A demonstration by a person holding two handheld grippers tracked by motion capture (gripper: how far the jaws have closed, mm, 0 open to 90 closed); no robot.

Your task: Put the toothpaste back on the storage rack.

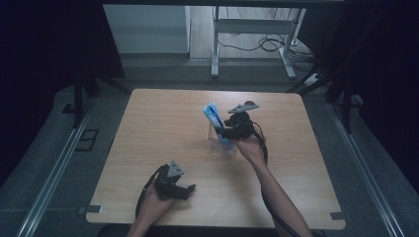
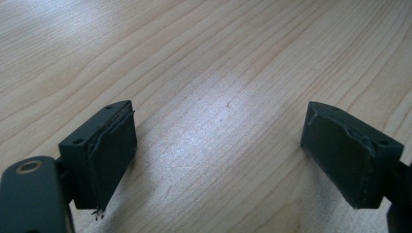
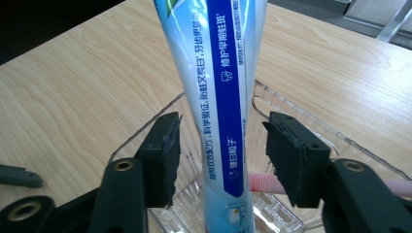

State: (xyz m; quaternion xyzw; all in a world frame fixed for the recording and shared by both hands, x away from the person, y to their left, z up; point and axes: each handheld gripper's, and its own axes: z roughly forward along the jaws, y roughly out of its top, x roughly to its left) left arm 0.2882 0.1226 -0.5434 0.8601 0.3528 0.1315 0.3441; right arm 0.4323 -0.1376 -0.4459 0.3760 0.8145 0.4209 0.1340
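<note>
The right claw (image 3: 221,155) stands with its jaws apart on either side of a toothpaste tube (image 3: 221,97), a gap showing between each pad and the tube, so nothing is clamped. The tube stands nearly upright between the jaws, its lower end down in a clear holder (image 3: 272,213) that sits on the counter (image 3: 73,97) right under this claw. A pink stick-like thing (image 3: 265,183) lies low in the holder behind the right-hand jaw; what it is cannot be told. In the high view the right claw (image 1: 223,131) reaches the tube (image 1: 216,121) from the side, near the middle of the counter. The left claw (image 2: 218,155) is well apart from it, near the counter's near edge, jaws wide apart with only bare wood between them; the high view shows it (image 1: 190,190) resting low over the counter in the person's left hand (image 1: 153,205).
</note>
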